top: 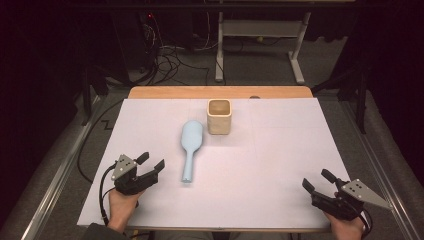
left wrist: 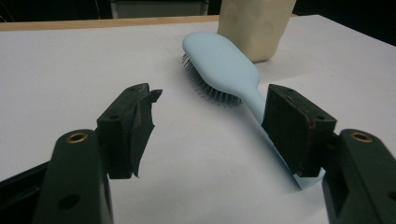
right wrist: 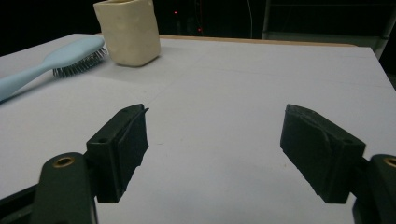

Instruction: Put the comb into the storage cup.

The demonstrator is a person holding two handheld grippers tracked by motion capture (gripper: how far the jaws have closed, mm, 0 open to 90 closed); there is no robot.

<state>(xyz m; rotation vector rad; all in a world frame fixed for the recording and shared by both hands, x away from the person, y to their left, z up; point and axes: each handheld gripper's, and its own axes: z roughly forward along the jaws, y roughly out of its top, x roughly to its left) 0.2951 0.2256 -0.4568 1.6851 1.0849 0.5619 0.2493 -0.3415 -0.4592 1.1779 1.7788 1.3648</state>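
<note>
High view: fixed above near side of surface (top: 280,150), looks forward and down, far enough for whole white sheet; left gripper view: rides low, close over surface, faces hairbrush (left wrist: 224,70) and beige cup (left wrist: 254,28) between own jaws; right gripper view: low too, faces far edge; all three views share hairbrush, beige cup and white sheet.

My jaws are matt black plastic with rough-edged rubbery pads (left wrist: 135,126). The pale blue hairbrush (left wrist: 224,65) at upper centre looks like smooth, satin plastic with thin dark bristles. The cream cup (right wrist: 128,30) is matt and slightly dimpled. The table (top: 280,165) wears flat white paper over a wooden edge.
</note>
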